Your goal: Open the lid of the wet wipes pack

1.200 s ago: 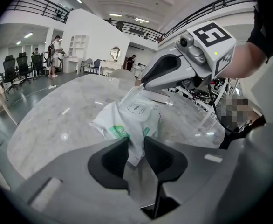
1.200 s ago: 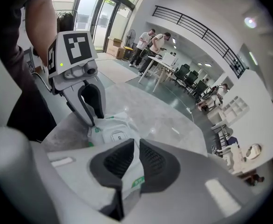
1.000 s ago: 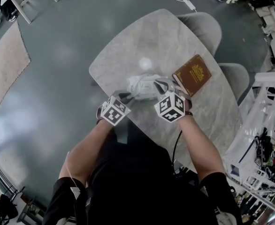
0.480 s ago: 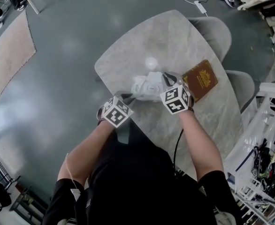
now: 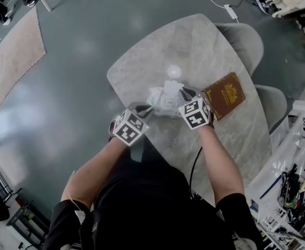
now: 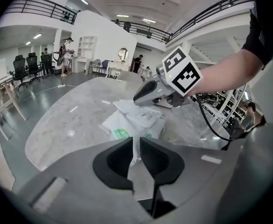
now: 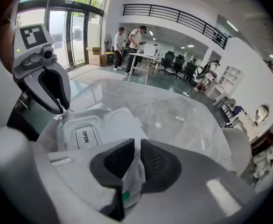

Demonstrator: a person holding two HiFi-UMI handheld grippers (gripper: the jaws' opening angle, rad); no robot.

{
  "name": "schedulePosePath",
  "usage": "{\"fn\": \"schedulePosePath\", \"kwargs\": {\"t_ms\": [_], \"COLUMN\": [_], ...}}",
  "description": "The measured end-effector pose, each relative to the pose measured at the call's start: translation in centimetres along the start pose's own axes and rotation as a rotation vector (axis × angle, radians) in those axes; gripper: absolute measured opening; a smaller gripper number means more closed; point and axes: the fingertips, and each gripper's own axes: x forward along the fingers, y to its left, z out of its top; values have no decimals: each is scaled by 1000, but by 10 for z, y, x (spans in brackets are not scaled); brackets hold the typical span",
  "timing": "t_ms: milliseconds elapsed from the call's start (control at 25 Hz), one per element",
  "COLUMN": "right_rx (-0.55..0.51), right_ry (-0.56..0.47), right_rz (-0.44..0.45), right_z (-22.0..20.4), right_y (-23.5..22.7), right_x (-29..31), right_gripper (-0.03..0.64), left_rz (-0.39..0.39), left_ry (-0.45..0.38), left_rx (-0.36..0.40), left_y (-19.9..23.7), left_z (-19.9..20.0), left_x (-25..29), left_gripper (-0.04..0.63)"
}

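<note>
The white wet wipes pack lies on the marble table between my two grippers. Its lid carries an "OPEN" label and faces up. My left gripper is at the pack's left corner. Its jaws are closing, with the pack's film edge pinched between the pads. My right gripper is shut on the pack's right edge, and white film shows between its pads. In the left gripper view the pack lies ahead, with the right gripper over its far side.
A brown book lies just right of the pack. Two grey chairs stand at the table's far right side. A wire rack with tools stands at the right. A rug lies on the floor at the left.
The left jaws have narrowed onto the pack's corner. The right gripper has sunk and rolled while keeping its hold on the pack's edge.
</note>
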Motion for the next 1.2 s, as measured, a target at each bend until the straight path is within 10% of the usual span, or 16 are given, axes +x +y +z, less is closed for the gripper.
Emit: {"fn": "schedulePosePath", "kwargs": {"t_ms": [1200], "right_rx": [382], "right_ry": [-307], "right_rz": [-182], "right_z": [52], "right_y": [157], "right_x": [-224], "right_gripper": [23], "left_rz": [-11], "left_ry": [-337], "left_rx": [125], "left_y": [-29], "left_z": [73], "left_x": [-211], "left_gripper": [26]}}
